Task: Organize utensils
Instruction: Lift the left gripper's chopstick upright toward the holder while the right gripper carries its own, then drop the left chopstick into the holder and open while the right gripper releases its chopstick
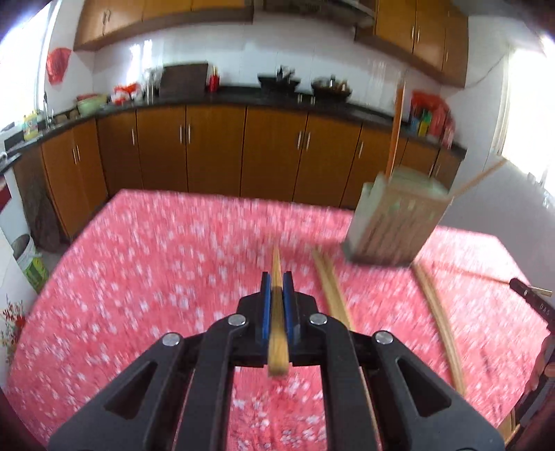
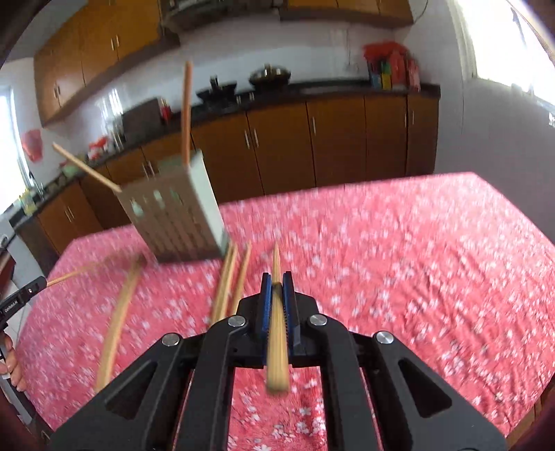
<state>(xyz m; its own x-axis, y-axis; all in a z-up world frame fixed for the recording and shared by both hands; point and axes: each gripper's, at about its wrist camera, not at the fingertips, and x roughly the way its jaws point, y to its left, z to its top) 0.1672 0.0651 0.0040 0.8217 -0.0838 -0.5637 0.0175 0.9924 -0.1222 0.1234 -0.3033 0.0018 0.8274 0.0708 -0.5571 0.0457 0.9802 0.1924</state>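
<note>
Ahead of me a red tablecloth dotted with white blossoms covers the table. Beyond it I see a row of orange-brown base cabinets under a black countertop, and matching wall cabinets above white tiles. On the counter stand two dark woks, a red cup, a pale green bowl and colourful packets.

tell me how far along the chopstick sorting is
Done: two chopsticks stand in the holder. In hand: the left gripper and right gripper each clamp one chopstick. Left: several loose chopsticks on the table.
</note>
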